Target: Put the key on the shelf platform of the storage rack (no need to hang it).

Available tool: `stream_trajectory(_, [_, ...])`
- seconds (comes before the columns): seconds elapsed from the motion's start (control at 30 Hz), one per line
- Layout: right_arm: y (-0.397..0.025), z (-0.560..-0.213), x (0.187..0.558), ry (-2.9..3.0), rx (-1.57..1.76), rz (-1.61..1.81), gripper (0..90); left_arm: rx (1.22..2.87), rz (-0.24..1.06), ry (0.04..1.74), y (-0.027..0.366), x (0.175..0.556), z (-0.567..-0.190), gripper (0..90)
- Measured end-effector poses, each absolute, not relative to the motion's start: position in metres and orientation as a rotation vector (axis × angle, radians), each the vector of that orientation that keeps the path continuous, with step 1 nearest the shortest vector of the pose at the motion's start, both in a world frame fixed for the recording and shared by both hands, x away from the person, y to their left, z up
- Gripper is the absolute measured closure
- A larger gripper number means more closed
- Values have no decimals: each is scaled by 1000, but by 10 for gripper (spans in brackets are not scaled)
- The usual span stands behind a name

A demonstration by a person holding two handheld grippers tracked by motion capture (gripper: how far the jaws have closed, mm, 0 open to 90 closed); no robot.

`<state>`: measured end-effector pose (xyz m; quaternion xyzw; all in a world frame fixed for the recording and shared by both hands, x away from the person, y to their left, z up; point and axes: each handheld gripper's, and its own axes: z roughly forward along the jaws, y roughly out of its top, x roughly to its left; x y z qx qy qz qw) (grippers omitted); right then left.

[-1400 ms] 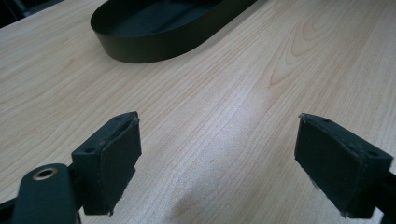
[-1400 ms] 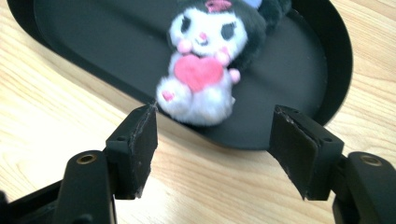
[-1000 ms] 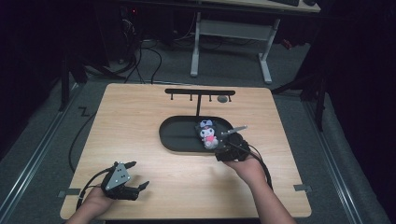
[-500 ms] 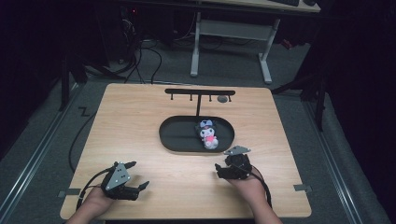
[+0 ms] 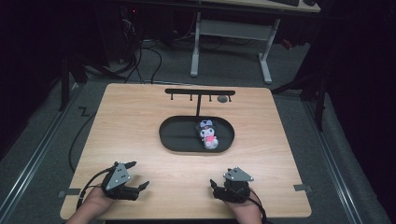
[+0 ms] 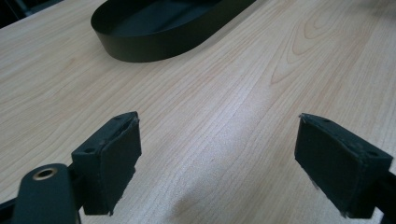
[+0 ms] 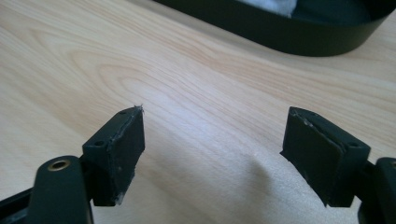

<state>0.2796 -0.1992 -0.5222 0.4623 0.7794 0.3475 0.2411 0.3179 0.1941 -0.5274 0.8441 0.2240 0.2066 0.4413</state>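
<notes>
1. The light wooden rectangular table (image 5: 140, 121) is taking up the middle of the high view and carrying everything under inspection.

2. The black oval metal tray (image 5: 177, 137) is lying at the table's centre, its long axis running from 9 o'clock to 3 o'clock. Its raised wall is, in my judgement, serving to keep loose items from sliding off.

3. The black T-shaped hook rack (image 5: 200, 93) is standing at the tray's 12 o'clock, its crossbar parallel to the tray's long axis. Whether anything is hanging from its hooks cannot be told.

4. The left gripper (image 5: 137, 176) is sitting at 7 o'clock on the table, near the front edge and well apart from the tray. Its jaws are standing wide apart over bare wood, gripping nothing.

5. The right gripper (image 5: 213, 189) is sitting at 5 o'clock, likewise near the front edge. Its own view is showing the jaws spread wide with nothing between them. Both positions are reading as parked, clear of the work.

6. The small white, pink and dark plush toy (image 5: 208, 136) is lying inside the tray's right half. Its long axis is running roughly from 11 o'clock to 5 o'clock, dark head end pointing towards the rack. It is apart from both grippers.
</notes>
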Motion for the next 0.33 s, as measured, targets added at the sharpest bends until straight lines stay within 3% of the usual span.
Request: stream_trajectory(0.33, [-205, -524, 277, 2087, 1275, 968, 208, 2105, 509, 552, 193, 318, -527, 155])
